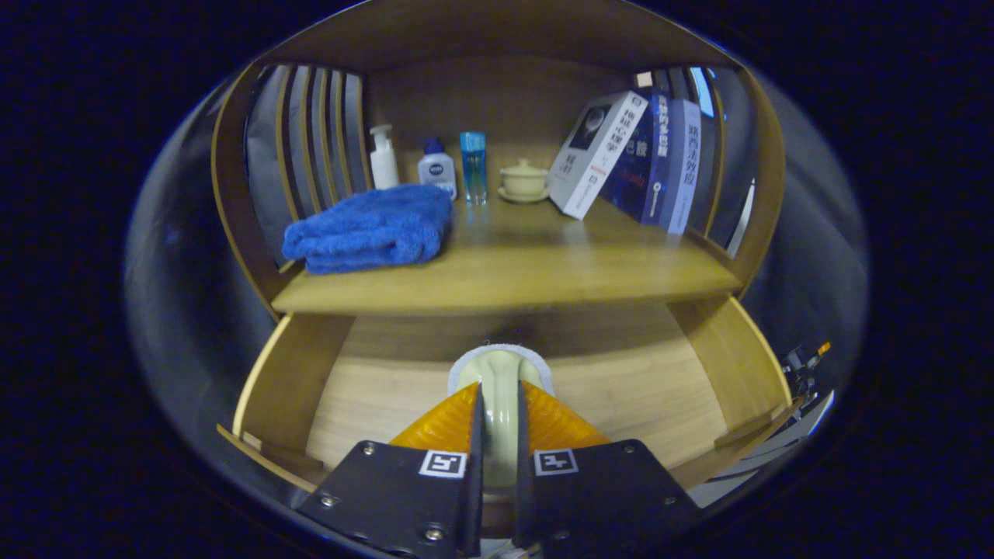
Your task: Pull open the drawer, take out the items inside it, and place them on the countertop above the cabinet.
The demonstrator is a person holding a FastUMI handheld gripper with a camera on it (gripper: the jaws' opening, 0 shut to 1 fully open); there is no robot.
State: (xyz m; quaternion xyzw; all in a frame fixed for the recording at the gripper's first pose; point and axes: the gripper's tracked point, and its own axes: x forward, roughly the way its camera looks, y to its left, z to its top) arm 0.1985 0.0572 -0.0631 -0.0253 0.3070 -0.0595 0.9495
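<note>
The wooden drawer point(293, 376) stands pulled open under the countertop point(543, 272). My gripper point(501, 392) is over the drawer's middle, shut on a pale cream item point(501, 365) with a white fuzzy rim. The item sticks out ahead of the fingertips point(543, 415), its rounded end toward the drawer's back. Its near part is hidden between the fingers. The drawer floor point(644, 388) around it shows bare wood.
On the countertop a folded blue towel point(371, 229) lies at the left. Behind it stand a white pump bottle point(383, 159), a small white bottle point(437, 167) and a blue bottle point(473, 164). A lidded cream cup point(523, 180) and leaning books point(633, 159) are to the right.
</note>
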